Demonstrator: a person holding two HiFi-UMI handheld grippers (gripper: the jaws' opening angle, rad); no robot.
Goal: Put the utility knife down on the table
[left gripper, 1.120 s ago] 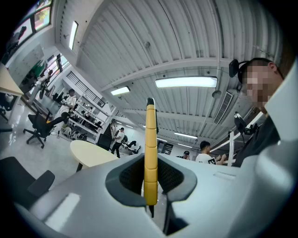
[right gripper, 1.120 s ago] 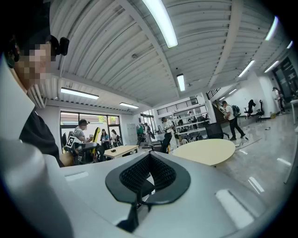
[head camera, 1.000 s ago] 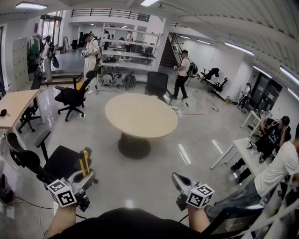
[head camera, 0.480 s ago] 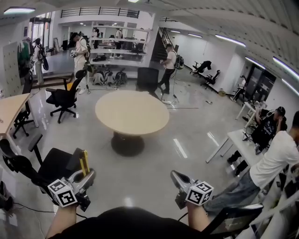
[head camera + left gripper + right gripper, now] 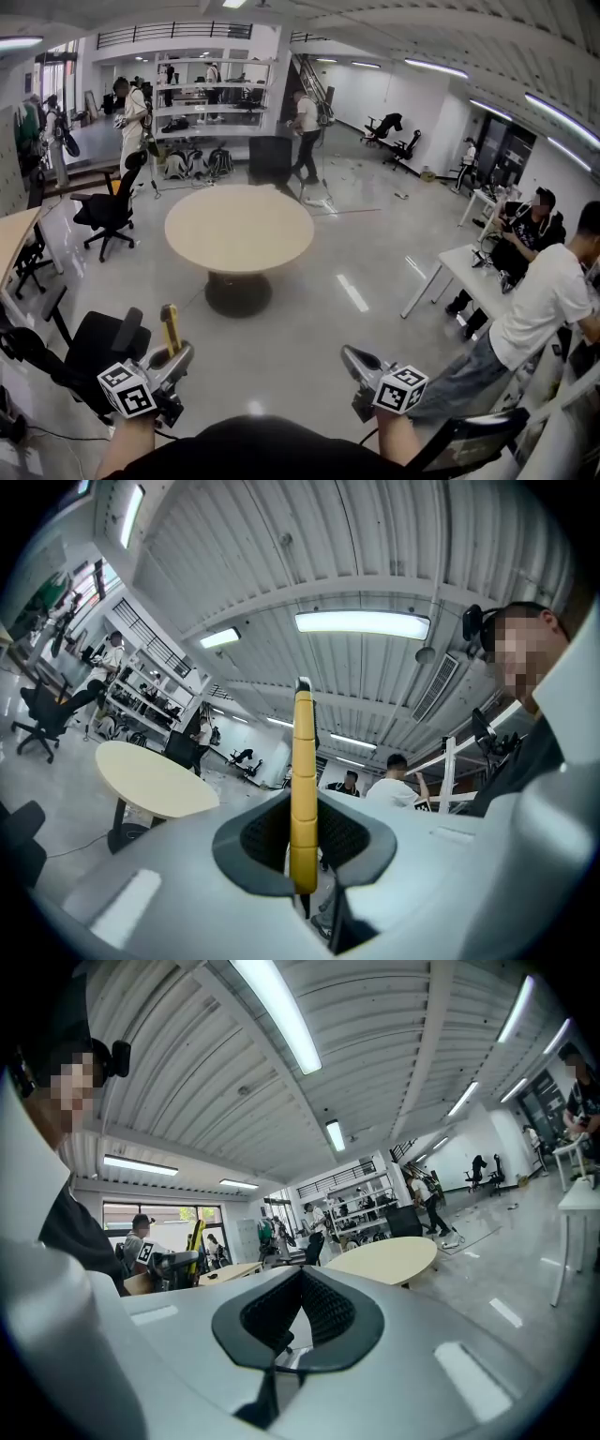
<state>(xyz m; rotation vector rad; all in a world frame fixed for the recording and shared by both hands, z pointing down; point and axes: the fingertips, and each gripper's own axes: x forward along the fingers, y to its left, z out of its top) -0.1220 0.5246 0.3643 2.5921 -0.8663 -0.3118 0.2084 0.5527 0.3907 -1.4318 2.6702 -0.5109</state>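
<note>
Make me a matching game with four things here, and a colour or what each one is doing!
Things:
1 utility knife
2 round table
3 right gripper
4 nearest chair

Matches:
A black
B yellow, held by the left gripper
C holds nothing
D beige, in the middle of the floor

Pairs: 1-B, 2-D, 3-C, 4-A

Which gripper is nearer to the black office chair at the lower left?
Left. The left gripper, shut on the utility knife, is beside the black office chair; the right gripper is well to its right.
</note>
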